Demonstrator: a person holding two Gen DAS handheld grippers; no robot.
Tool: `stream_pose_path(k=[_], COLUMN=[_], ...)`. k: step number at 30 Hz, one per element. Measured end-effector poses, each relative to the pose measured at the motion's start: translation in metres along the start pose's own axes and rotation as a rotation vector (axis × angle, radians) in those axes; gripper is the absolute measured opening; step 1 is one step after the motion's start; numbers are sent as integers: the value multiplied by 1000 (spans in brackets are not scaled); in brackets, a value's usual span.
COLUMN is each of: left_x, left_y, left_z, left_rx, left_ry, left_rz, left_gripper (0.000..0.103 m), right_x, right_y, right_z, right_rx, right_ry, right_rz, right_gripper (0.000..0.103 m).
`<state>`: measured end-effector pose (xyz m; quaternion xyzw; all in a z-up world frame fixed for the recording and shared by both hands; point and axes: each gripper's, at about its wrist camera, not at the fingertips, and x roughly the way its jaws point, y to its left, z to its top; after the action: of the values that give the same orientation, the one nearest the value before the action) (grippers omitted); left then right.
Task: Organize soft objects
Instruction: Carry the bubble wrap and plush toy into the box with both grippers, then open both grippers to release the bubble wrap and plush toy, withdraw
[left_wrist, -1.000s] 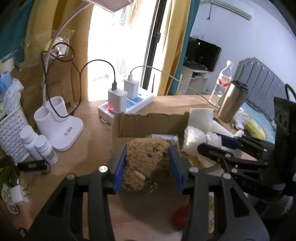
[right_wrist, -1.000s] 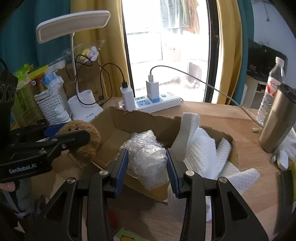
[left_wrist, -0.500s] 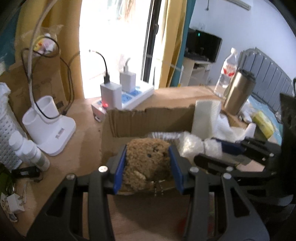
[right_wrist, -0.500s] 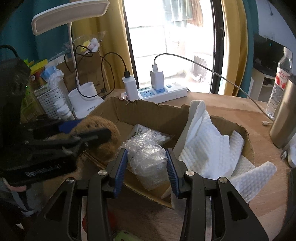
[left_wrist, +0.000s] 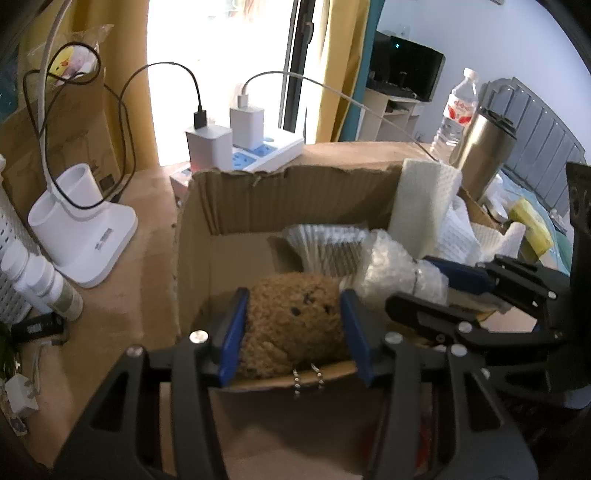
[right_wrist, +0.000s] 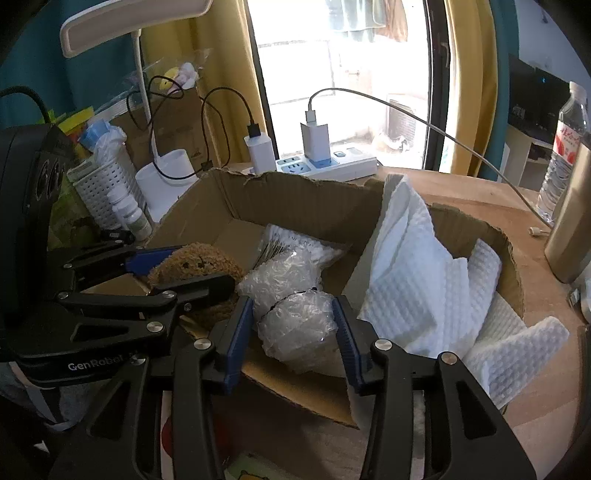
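Already the towel (right_wrist: 413, 280) lies in the cardboard box (left_wrist: 295, 195). Left gripper (left_wrist: 293, 336), jaws just easing apart, brackets the plush toy (left_wrist: 291, 325) inside; right gripper (right_wrist: 293, 332) likewise brackets the bubble wrap (right_wrist: 295, 328). Release remains.

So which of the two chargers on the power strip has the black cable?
The nearer, larger white charger; the smaller charger behind it has a white cable.
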<state>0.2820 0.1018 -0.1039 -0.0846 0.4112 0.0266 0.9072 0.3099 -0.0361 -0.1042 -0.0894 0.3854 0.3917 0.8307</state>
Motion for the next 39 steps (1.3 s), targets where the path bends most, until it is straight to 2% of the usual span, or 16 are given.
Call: stream_pose_path(k=[10,13,16,21,24,25,39], left_x=[-7,-12,-16,-25,-30,-32,-59], left_y=[1,0,0,-3,-4,-4,-11], left_z=[-5,-7,-8,-10,-10,-10,-19], left_rx=[-8,-8,-10,0,0,0,2], left_ry=[13,10,4,-7,-18,-23,-71], left_rz=[2,11,19,24,25,23,32], left_gripper=[53,54,55,56,68,69,70], right_x=[-10,-16,-20,-29,-35,-37,-60], right_y=[4,5,7,9,11,11,19], right_z=[-6,-6,-8,-12,-12,-12,-20], right_rx=[-4,-3,-8,-9,-8,-9,-18], right_ry=[-2,-14,-18,-32,-42,-45,-80], right_rz=[-25,-36,-39,-44,-45,-46,-53], right_gripper=[49,57,60,61,61,62,63])
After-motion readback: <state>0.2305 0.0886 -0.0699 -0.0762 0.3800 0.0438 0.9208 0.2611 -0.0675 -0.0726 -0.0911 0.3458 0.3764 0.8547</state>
